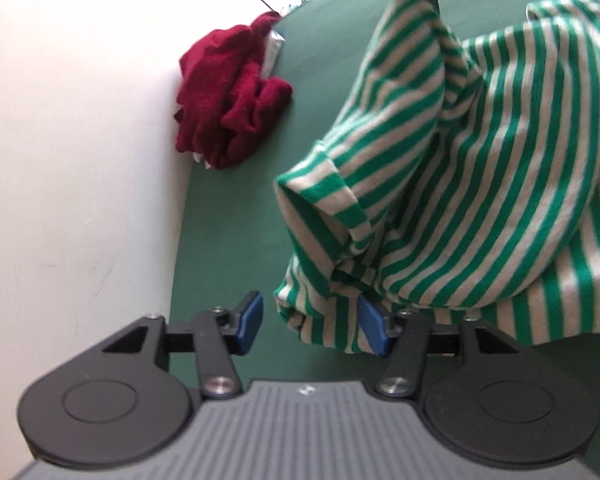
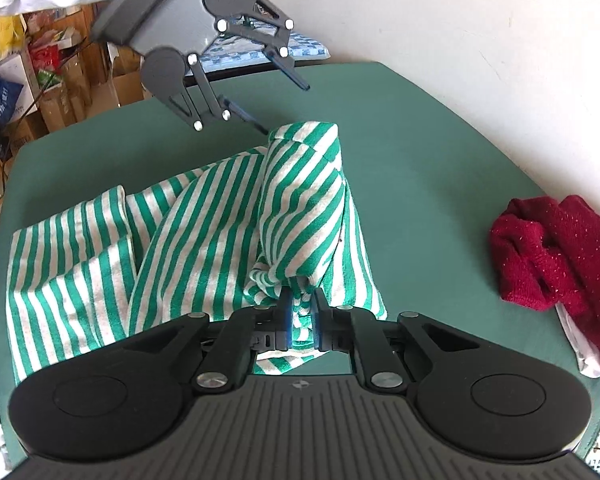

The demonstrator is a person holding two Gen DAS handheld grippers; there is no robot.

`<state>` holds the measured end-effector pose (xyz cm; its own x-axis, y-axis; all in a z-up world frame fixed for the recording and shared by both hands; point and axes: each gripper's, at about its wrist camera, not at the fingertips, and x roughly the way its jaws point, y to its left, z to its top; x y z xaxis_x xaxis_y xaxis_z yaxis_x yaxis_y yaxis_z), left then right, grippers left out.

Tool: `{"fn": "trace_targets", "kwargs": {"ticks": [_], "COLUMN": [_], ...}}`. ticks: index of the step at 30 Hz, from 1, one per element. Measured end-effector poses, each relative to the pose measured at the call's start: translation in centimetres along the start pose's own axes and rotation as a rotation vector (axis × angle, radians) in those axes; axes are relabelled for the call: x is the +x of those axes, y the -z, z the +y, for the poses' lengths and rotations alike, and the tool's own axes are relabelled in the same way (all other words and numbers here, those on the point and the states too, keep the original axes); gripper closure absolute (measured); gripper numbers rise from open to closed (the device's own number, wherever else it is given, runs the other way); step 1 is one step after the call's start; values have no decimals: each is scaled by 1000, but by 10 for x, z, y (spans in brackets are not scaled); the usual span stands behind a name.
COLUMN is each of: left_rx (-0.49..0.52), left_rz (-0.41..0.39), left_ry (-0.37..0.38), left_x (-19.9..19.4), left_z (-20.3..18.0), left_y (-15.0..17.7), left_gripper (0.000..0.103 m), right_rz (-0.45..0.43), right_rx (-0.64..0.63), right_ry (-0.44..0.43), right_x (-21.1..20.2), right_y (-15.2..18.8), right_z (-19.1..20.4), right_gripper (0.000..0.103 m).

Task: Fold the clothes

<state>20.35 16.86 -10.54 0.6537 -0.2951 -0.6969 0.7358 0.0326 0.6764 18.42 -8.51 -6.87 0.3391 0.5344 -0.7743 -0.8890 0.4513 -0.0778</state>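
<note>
The striped shirt lies partly on the green table, with one bunched part lifted. The right claw is nearly closed and pinches that bunched fabric between its blue pads. Only the right wrist view shows the flat part of the shirt spreading to the left, and cardboard boxes beyond the table. The left claw stands wide open; shirt cloth drapes against its right pad, ungripped. A crumpled red sweater lies apart, near the white wall.
</note>
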Motion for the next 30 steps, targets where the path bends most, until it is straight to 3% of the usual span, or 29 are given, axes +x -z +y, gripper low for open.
{"fn": "trace_targets", "kwargs": {"ticks": [1,6,8,10,16,22,24,25,28,30], "left_rx": [4,22,34,42,-5,-65,-60,-52,-4,-32], "left_rz": [7,49,52,46,10,-61,-64,-49,9,28], "left_ry": [-2,6,-3,-23,-139,-118,-119,-128,-197,-204], "left_x": [7,40,45,46,6,-52,-54,-48,-22,-6], "left_z": [-1,-3,-4,-6,-6,-25,-34,-36,-36,-24], "left_y": [-1,0,0,0,-2,-10,-12,-11,-8,-5], "left_gripper": [59,69,87,96,98,100,96,88,84,83], "right_rz": [-2,12,9,5,14,-16,-22,-20,11,13], "right_rx": [3,-14,-9,-3,-5,-14,-22,-22,-37,-5], "right_ry": [-1,3,8,15,72,96,88,93,127,130], "right_x": [1,-3,-4,-4,-6,-27,-30,-30,-16,-10], "right_y": [0,-3,-3,-2,1,-5,-5,-5,-7,-11], "right_z": [-1,1,0,0,1,1,1,1,5,2], "right_gripper": [94,94,94,94,94,96,101,101,101,88]}}
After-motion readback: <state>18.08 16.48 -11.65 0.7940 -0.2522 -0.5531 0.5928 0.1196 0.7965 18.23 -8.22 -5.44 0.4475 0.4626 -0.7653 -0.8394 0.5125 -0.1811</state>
